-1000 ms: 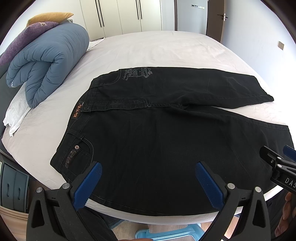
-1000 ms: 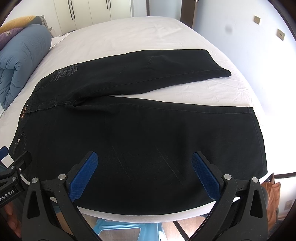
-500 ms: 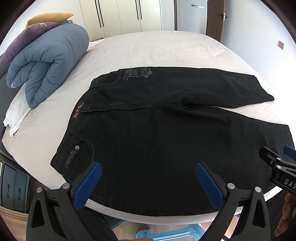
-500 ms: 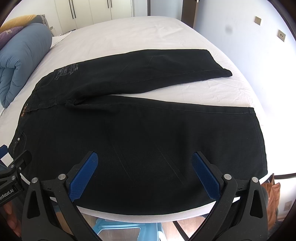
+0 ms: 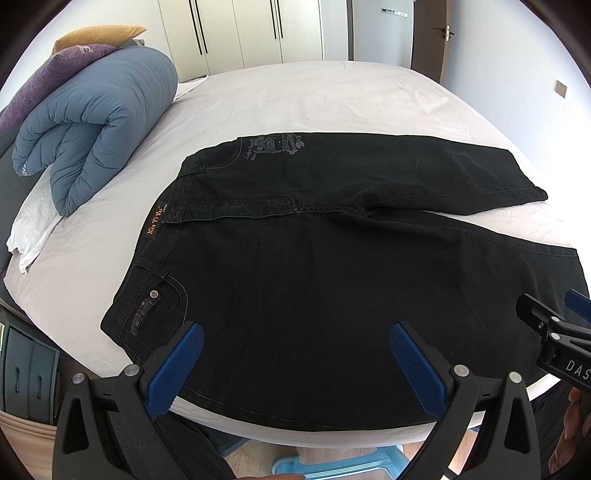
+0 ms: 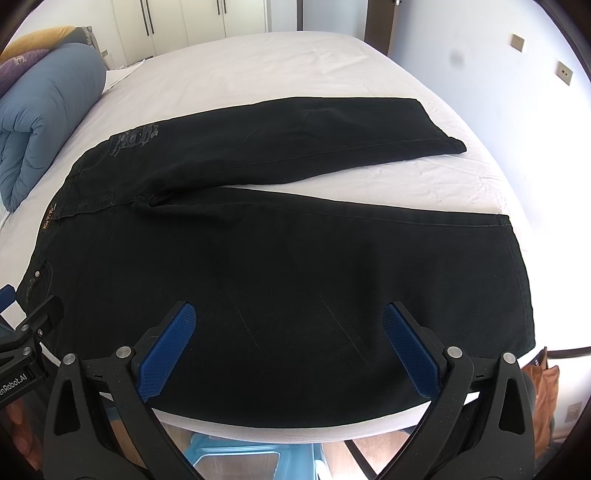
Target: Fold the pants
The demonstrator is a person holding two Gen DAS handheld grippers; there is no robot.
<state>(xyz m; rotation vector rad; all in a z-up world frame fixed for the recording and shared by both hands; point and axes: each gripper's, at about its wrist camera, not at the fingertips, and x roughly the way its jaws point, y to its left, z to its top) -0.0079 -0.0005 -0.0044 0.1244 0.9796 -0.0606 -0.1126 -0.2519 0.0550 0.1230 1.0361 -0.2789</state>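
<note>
Black pants (image 5: 314,266) lie flat on the white bed (image 5: 314,96), waistband to the left, both legs running to the right and spread apart; they also show in the right wrist view (image 6: 295,258). My left gripper (image 5: 295,332) is open and empty, above the near leg close to the hip and front pocket. My right gripper (image 6: 288,314) is open and empty, above the near leg further toward the hem. Each gripper shows at the edge of the other's view: the right gripper (image 5: 554,332) and the left gripper (image 6: 26,328).
A rolled blue duvet (image 5: 96,125) with purple and yellow pillows lies at the bed's left end. White wardrobes (image 5: 240,29) stand behind. A blue stool (image 6: 236,454) stands on the floor below the bed's near edge. An orange bag (image 6: 543,391) sits at the right.
Both grippers have crept slightly forward over the near leg. The pants have not moved.
</note>
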